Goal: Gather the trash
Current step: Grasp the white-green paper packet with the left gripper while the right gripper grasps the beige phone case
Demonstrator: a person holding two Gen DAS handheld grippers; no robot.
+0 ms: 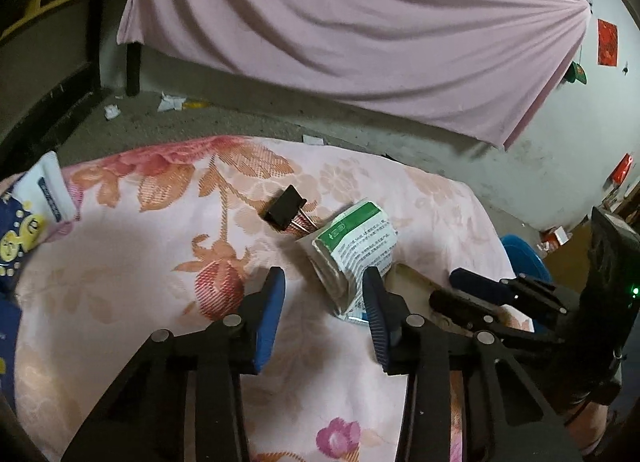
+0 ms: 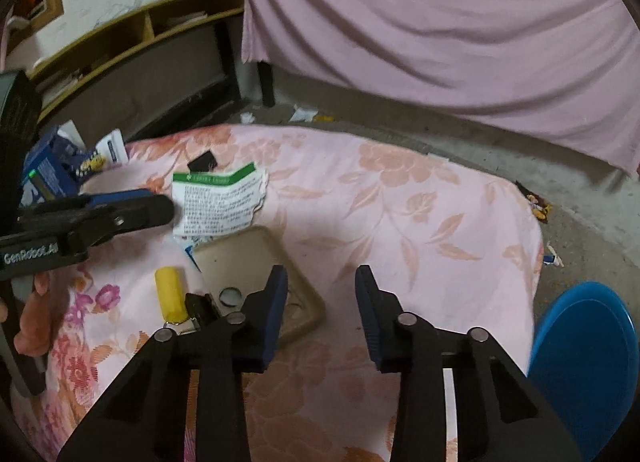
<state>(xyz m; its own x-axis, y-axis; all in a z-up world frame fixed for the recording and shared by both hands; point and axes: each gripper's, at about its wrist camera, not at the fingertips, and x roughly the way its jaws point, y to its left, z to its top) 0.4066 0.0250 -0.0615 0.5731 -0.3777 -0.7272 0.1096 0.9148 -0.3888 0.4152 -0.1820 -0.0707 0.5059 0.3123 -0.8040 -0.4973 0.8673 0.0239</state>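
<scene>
Left gripper (image 1: 324, 294) jaws narrowed, nothing gripped; crumpled green-and-white carton (image 1: 354, 254) just beyond at one o'clock. Right gripper (image 2: 322, 294) likewise part-closed, empty, over floral cloth (image 2: 420, 221). Beige tray (image 2: 248, 258) at eleven, yellow cylinder (image 2: 170, 290) at nine. Binder clip (image 1: 284, 207) behind carton.

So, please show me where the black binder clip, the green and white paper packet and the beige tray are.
black binder clip (image 1: 285, 206), left wrist view, on its black body.
green and white paper packet (image 2: 222, 201), right wrist view, on its printed white face.
beige tray (image 2: 244, 258), right wrist view, on its bare floor.
</scene>
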